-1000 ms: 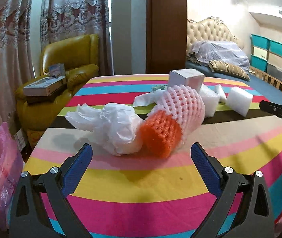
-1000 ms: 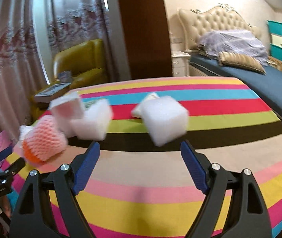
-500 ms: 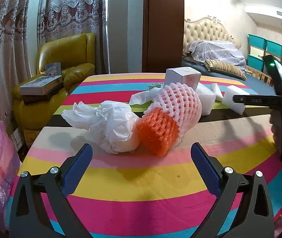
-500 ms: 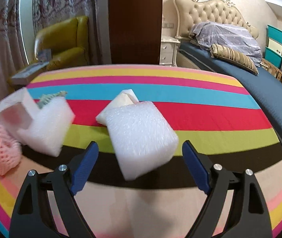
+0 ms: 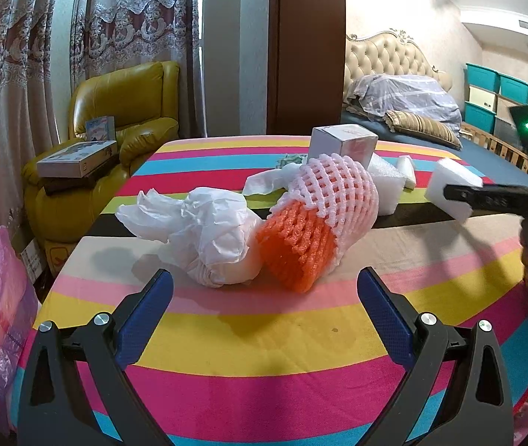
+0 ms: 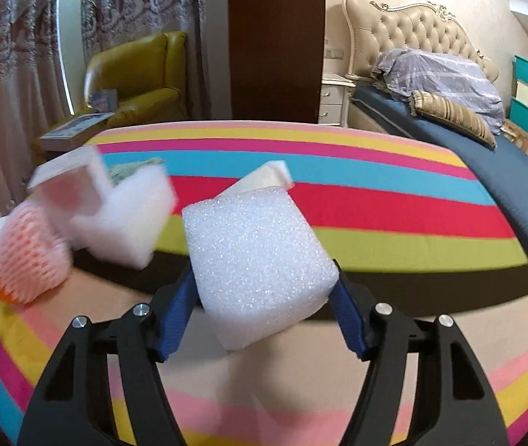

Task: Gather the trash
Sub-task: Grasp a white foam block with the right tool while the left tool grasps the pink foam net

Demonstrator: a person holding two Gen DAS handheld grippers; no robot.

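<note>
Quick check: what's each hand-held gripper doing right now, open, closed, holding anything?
Left hand-held gripper: open, empty, hanging short of the crumpled white paper.
Right hand-held gripper: jaws closing, both pads against the white foam block between them.

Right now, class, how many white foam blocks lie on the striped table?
2: one foam block between the right gripper fingers, which are closing; another foam block left of it, beside the small box. More may be hidden.

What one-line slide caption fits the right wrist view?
Right hand-held gripper closing its jaws around a white foam block on the striped tablecloth.
</note>
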